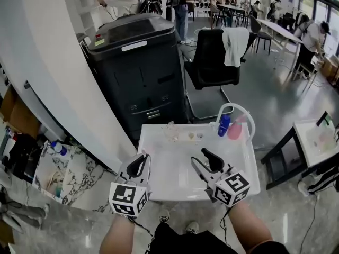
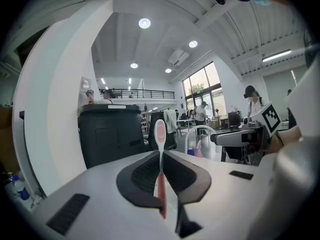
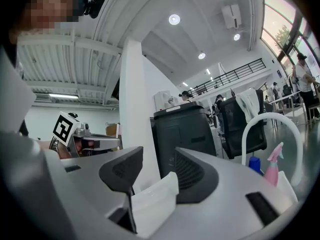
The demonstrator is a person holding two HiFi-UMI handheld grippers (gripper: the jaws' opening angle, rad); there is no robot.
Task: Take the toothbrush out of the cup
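Low centre of frame, my left tool (image 2: 161,156) pinches pink toothbrush (image 2: 160,132) mid-handle, best spot: likely light, stiff, slick plastic. Right tool (image 3: 158,165) closed around white cup (image 3: 152,204).

— Found what behind the bench (image 1: 169,168)?
— A cabinet (image 1: 137,73) directly behind, a chair (image 1: 212,57) to its right.
— And on the bench?
— Spotted bottles (image 1: 234,129) at the far right corner, under a curved tube (image 1: 233,106).
— Nearer?
— Hung over the near edge: left gripper (image 1: 142,159), toothbrush (image 2: 160,134) upright between its fingers; right gripper (image 1: 200,156) beside it, cup (image 3: 155,201) between its fingers.
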